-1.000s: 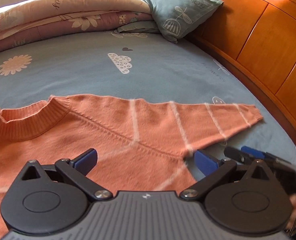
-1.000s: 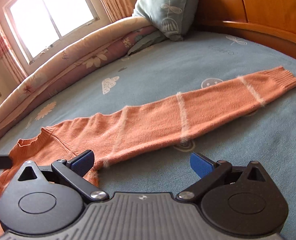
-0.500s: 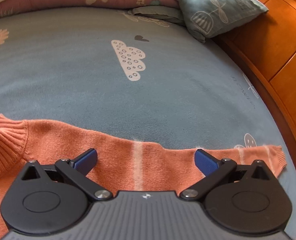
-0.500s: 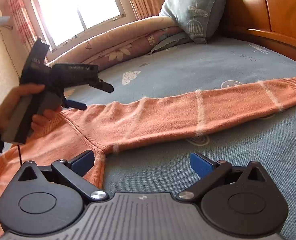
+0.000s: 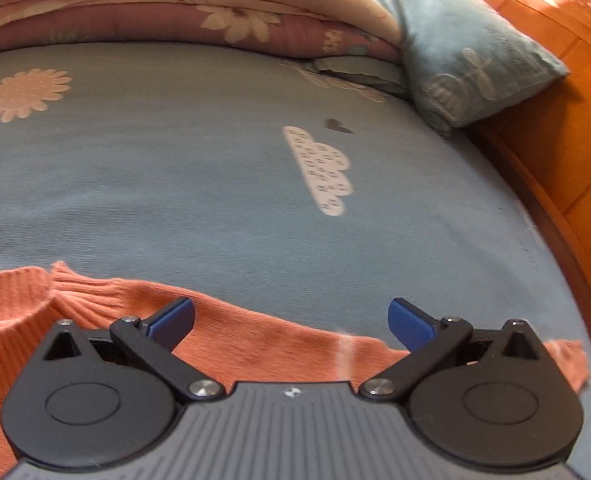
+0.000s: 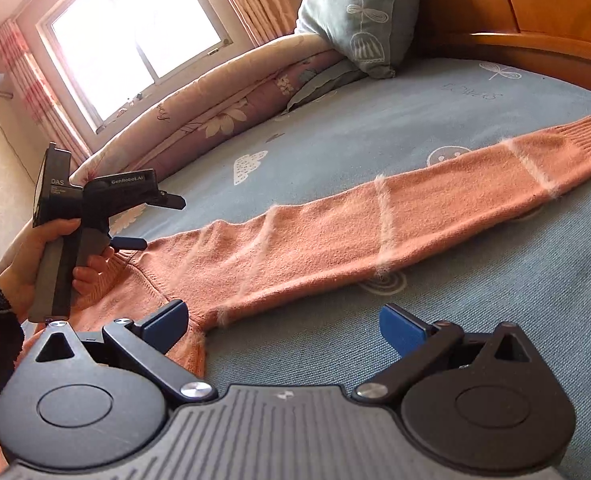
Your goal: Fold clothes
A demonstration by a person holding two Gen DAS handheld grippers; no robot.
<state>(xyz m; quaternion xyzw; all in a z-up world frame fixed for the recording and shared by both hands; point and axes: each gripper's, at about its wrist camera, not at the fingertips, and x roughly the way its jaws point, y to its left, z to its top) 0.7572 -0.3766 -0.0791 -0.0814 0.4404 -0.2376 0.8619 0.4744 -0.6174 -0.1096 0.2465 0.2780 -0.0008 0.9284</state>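
Sleeve runs away to the right.
My right gripper [image 6: 283, 322] is nearer its armpit end; both the right and the left gripper [image 5: 291, 320] have jaws apart over the sweater [image 6: 335, 232].

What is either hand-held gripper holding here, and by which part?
Nothing. Both the left hand-held gripper and right hand-held gripper are open above the orange knitted sweater, gripping no part.

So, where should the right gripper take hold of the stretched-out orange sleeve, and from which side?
Probably at the ribbed cuff, coming from above its free end. The sleeve lies flat and straight on the bed sheet, so its cuff can be lifted and carried back over the body.
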